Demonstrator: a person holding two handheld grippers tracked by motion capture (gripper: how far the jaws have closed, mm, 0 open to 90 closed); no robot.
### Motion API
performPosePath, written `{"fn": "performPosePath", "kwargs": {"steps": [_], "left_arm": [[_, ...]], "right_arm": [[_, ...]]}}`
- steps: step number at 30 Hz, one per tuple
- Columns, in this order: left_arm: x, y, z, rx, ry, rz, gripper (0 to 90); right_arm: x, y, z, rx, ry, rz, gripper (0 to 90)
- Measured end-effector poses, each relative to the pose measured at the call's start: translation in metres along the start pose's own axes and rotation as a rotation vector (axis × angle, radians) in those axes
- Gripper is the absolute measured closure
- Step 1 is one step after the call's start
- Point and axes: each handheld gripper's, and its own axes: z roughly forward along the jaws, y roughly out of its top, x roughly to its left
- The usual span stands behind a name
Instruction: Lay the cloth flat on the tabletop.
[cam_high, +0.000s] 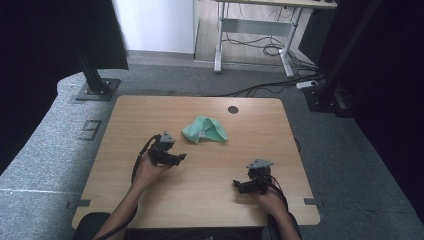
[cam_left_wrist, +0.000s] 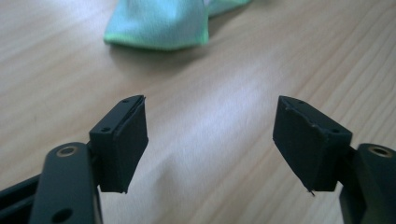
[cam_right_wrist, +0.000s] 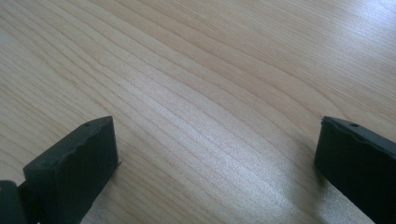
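A crumpled mint-green cloth (cam_high: 205, 130) lies on the wooden table (cam_high: 140, 115), a little behind its middle. My left gripper (cam_high: 181, 158) hovers just in front and to the left of the cloth, pointing right, apart from it. In the left gripper view the left gripper (cam_left_wrist: 211, 102) stands open over bare wood with nothing between its black pads (cam_left_wrist: 123, 140), and the cloth (cam_left_wrist: 159, 23) lies ahead at the top. My right gripper (cam_high: 236, 184) rests near the front right of the table, pointing left. In the right gripper view the right gripper (cam_right_wrist: 217, 122) is wide open over bare wood.
A dark round hole (cam_high: 233, 109) sits near the table's back edge. Black frame posts on base plates stand on the grey floor at back left (cam_high: 95, 89) and back right (cam_high: 325, 95). A white desk frame (cam_high: 250, 30) with loose cables stands farther back.
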Motion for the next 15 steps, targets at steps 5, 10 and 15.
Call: {"fn": "performPosePath", "kwargs": {"steps": [5,10,15], "left_arm": [[0.003,0.014,0.005,-0.006,-0.007,0.008,31.3],[0.006,0.034,0.018,0.000,-0.007,0.030,34.7],[0.006,0.045,0.030,0.008,-0.010,0.047,37.9]], "right_arm": [[0.000,0.000,0.000,0.000,0.000,0.000,0.0],[0.000,0.000,0.000,0.000,0.000,0.000,0.0],[0.000,0.000,0.000,0.000,0.000,0.000,0.0]]}}
